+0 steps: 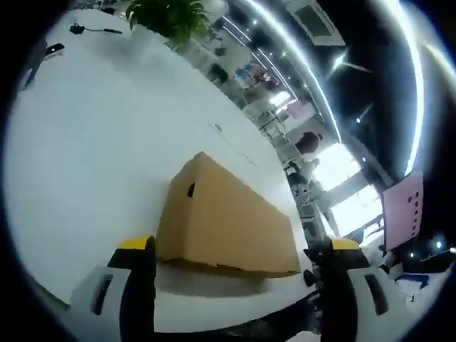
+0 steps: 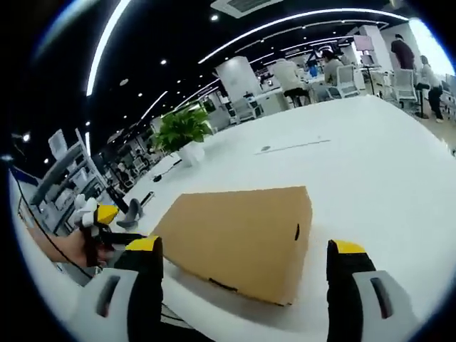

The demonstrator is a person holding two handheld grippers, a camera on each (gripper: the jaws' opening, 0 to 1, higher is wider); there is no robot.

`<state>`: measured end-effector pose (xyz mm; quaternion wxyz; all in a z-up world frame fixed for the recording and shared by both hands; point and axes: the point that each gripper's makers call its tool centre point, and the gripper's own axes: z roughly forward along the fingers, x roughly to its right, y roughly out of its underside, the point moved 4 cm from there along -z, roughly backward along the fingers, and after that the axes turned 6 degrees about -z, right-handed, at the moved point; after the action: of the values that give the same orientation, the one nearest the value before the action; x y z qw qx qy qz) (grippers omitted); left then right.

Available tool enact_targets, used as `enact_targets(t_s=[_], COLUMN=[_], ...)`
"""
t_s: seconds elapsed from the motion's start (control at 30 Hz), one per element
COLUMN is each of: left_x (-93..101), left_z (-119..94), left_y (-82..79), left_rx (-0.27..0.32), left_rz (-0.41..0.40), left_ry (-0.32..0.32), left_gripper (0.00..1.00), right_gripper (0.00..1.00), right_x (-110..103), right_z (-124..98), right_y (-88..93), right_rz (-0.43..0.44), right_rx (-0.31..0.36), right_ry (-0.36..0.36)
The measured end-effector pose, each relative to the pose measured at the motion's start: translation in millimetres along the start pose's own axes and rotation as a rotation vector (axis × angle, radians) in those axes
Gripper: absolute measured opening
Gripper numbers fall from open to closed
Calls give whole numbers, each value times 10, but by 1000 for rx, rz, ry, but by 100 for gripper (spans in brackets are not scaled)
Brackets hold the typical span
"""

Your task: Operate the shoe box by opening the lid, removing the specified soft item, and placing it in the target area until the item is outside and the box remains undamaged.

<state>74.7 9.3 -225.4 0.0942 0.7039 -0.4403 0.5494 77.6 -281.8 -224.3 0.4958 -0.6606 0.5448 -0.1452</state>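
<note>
A white bench [image 2: 370, 164] in an open office carries a plant [image 2: 182, 128] and the box [image 2: 242, 235], lid shut, lying ahead between both pairs of jaws. Left gripper [image 1: 239, 267] and right gripper [image 2: 242, 274] are spread wide, holding nothing. Nothing is done yet: opening, removal and placing all remain.

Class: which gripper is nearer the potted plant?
Hard to call; perhaps the left. The plant is beyond the box's left end, where the left gripper shows. The right gripper faces the box's long side.
</note>
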Motion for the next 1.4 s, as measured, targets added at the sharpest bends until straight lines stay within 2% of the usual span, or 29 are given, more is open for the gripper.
enact_targets(t_s=[0.03, 0.1, 0.17, 0.2, 0.23, 0.3, 0.37, 0.4, 0.47, 0.5, 0.53, 0.57, 0.63, 0.67, 0.73, 0.77, 0.8, 0.83, 0.87, 0.93, 0.97, 1.0, 1.07, 1.17, 1.23, 1.3, 1.33, 1.37, 1.4], left_x=[-16, -52, -80, -81, -47, -75, -29, 14, 162, 211, 221, 271, 308, 340, 320, 321, 314, 304, 326, 433, 341, 346, 392, 384, 306, 234, 177, 106, 37], left_z=[-19, -39, -47, -50, -50, -65, -69, -72, -104, -131, -151, -199, -273, -337, -373, -373, -365, -361, -351, -338, -273, -243, -222, -208, -208, -209, -211, -228, -276], left_y=[-26, -30, -41, -45, -66, -112, -143, -166, -218, -261, -291, -356, -384, -439, -438, -470, -457, -420, -409, -426, -422, -400, -355, -306, -248, -258, -252, -236, -251], left_rx=[14, 3, -1, 3, 19, 46, 60, 75, 94, 126, 145, 183, 183, 228, 209, 228, 219, 188, 170, 186, 152, 136, 133, 111, 66, 70, 61, 46, 59], left_rz=[-35, -16, -33, -44, -98, -108, -108, -120, -156, -174, -155, -123, -50, 21, 38, 94, 174, 180, 130, 65, 61, 63, 78, -10, -61, -181, -215, -222, -203], left_ry=[4, 0, 3, 7, 32, 34, 72, 105, 214, 229, 221, 241, 240, 246, 243, 271, 258, 257, 278, 360, 312, 308, 325, 360, 348, 352, 341, 314, 306], left_gripper=[99, 99, 99, 99, 99, 100, 100, 100, 100, 99, 99, 99, 86, 80, 72, 73, 71, 64, 60, 68, 74, 77, 69, 72, 74, 86, 92, 93, 89], right_gripper=[98, 97, 95, 95, 94, 94, 94, 94, 95, 97, 98, 99, 100, 100, 100, 100, 100, 100, 100, 100, 100, 100, 100, 99, 99, 98, 97, 95, 90], right_x=[22, 64, 90, 96, 107, 109, 101, 85, 45, 24, 9, 4, 8, 14, -20, 9, 3, -11, -42, -53, -66, -78, -84, -103, -66, -10, 9, 19, 23], right_z=[-18, -56, -90, -99, -106, -119, -130, -132, -142, -152, -160, -172, -188, -203, -222, -231, -241, -247, -259, -269, -274, -279, -294, -313, -309, -307, -311, -320, -340], right_y=[-12, -63, -102, -114, -119, -119, -125, -138, -193, -232, -250, -279, -295, -305, -310, -314, -320, -326, -333, -339, -341, -338, -356, -373, -329, -256, -221, -188, -136], right_rz=[54, 129, 190, 213, 232, 265, 295, 324, 389, 427, 453, 492, 515, 523, 569, 565, 567, 571, 593, 585, 568, 547, 458, 455, 430, 441, 451, 464, 526], right_rx=[13, 54, 85, 96, 103, 111, 121, 130, 163, 192, 203, 224, 237, 249, 248, 264, 269, 271, 272, 279, 276, 270, 285, 290, 280, 264, 256, 249, 227], right_ry=[-5, -9, -13, -16, -17, -32, -37, -48, -80, -102, -118, -132, -145, -156, -206, -199, -211, -221, -252, -266, -277, -285, -270, -284, -263, -238, -231, -230, -231])
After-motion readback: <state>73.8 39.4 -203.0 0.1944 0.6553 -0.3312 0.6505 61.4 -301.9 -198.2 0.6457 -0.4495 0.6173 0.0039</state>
